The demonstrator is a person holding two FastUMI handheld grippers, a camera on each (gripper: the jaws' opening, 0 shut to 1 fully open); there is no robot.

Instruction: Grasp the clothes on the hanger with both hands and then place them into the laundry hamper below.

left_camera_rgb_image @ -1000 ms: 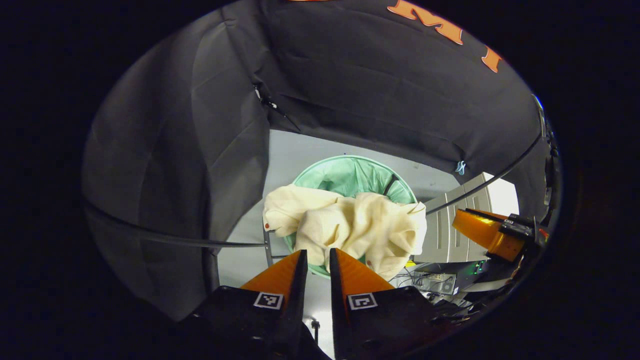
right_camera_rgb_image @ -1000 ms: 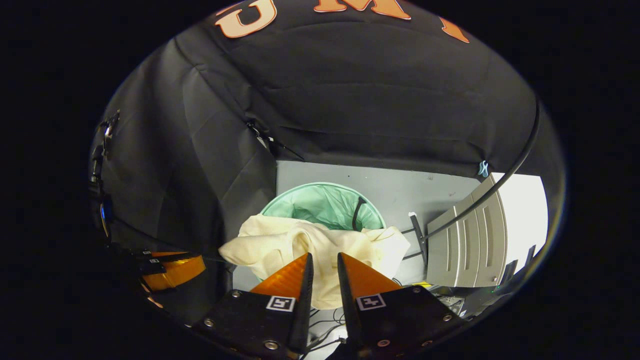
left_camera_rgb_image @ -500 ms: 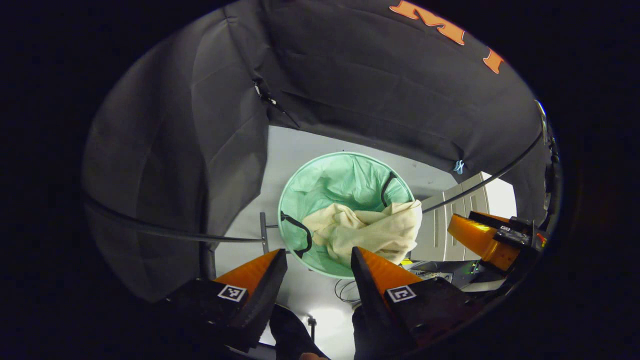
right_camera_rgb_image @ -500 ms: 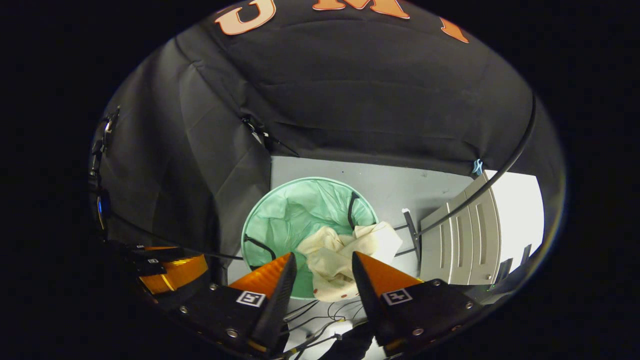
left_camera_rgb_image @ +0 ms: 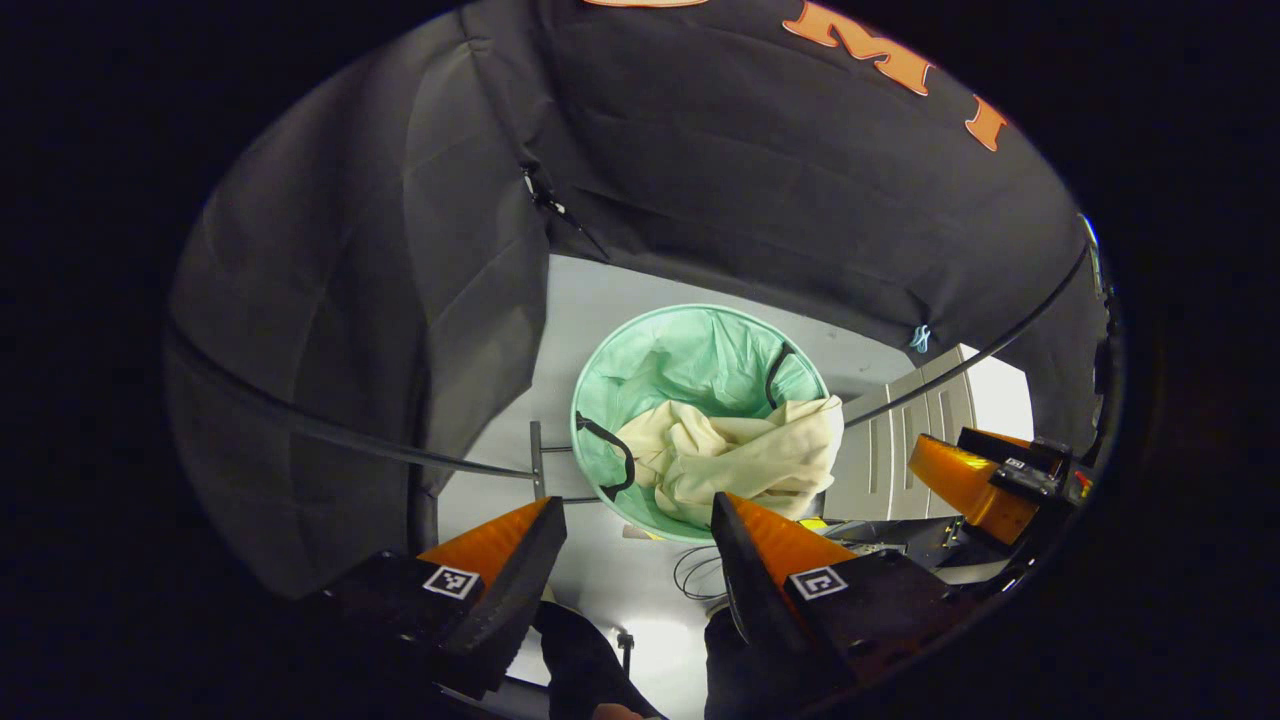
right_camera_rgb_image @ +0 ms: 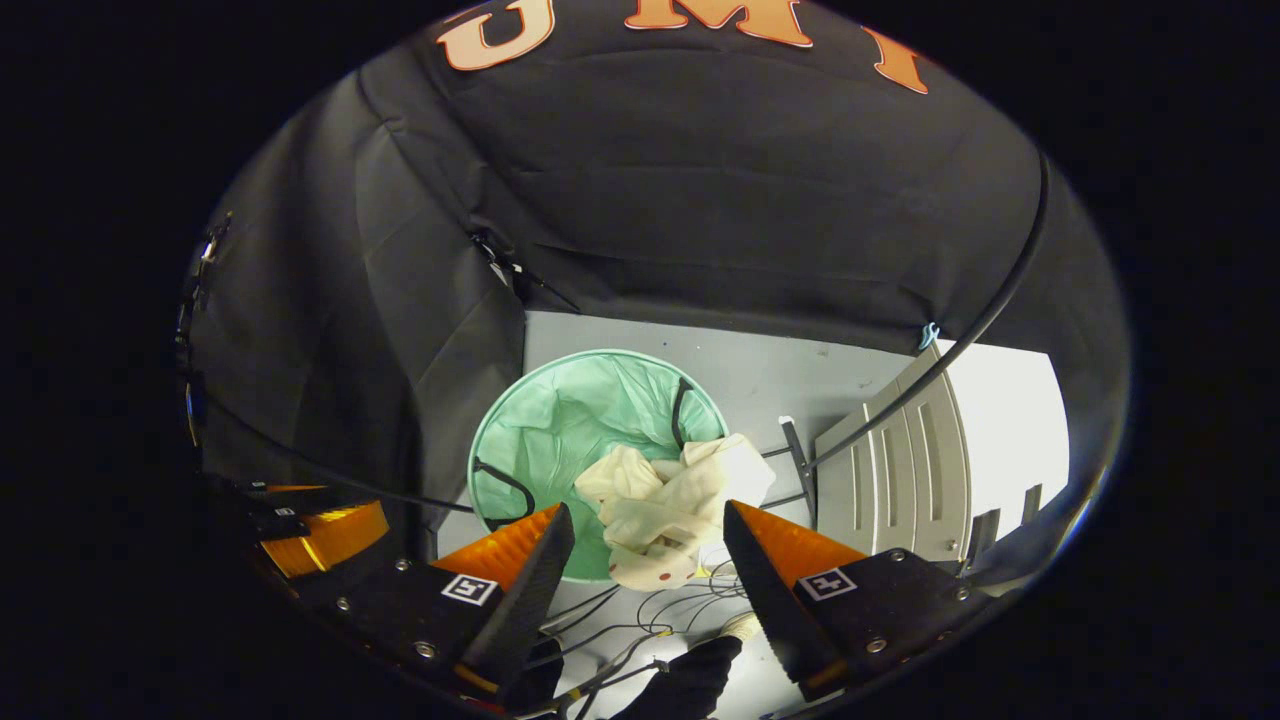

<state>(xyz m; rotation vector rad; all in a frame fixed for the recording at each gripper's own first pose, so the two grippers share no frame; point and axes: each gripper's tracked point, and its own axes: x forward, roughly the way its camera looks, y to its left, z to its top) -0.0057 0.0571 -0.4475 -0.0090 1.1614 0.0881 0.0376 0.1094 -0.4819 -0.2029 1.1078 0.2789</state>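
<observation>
Both orange fingers of the left gripper point(left_camera_rgb_image: 635, 520) stand wide apart with nothing between them, and the right gripper point(right_camera_rgb_image: 645, 525) is spread just as wide and holds nothing either. A second ago each pair was nearly closed around the cream cloth; half a second ago they had already parted.

Taking the green laundry hamper point(left_camera_rgb_image: 690, 345) as the landmark: the cream clothes point(left_camera_rgb_image: 735, 455) now lie crumpled inside it, piled against its near-right side, with one edge draped over the rim there. In the right gripper view the same clothes point(right_camera_rgb_image: 665, 495) hang partly over the hamper's point(right_camera_rgb_image: 560, 420) near rim, a spotted fold dangling outside. A second ago the cloth spread across the whole mouth of the hamper; since then it has sunk in, baring the green lining and both black handles point(left_camera_rgb_image: 610, 455).

Right of the hamper stands a grey drawer cabinet point(right_camera_rgb_image: 900, 480), and a thin black rail point(left_camera_rgb_image: 960, 365) crosses above it. Loose cables point(right_camera_rgb_image: 640, 625) lie on the grey floor point(left_camera_rgb_image: 600, 300) on the near side of the hamper. The other gripper's orange finger point(left_camera_rgb_image: 965, 485) shows to the right of the hamper in the left gripper view.
</observation>
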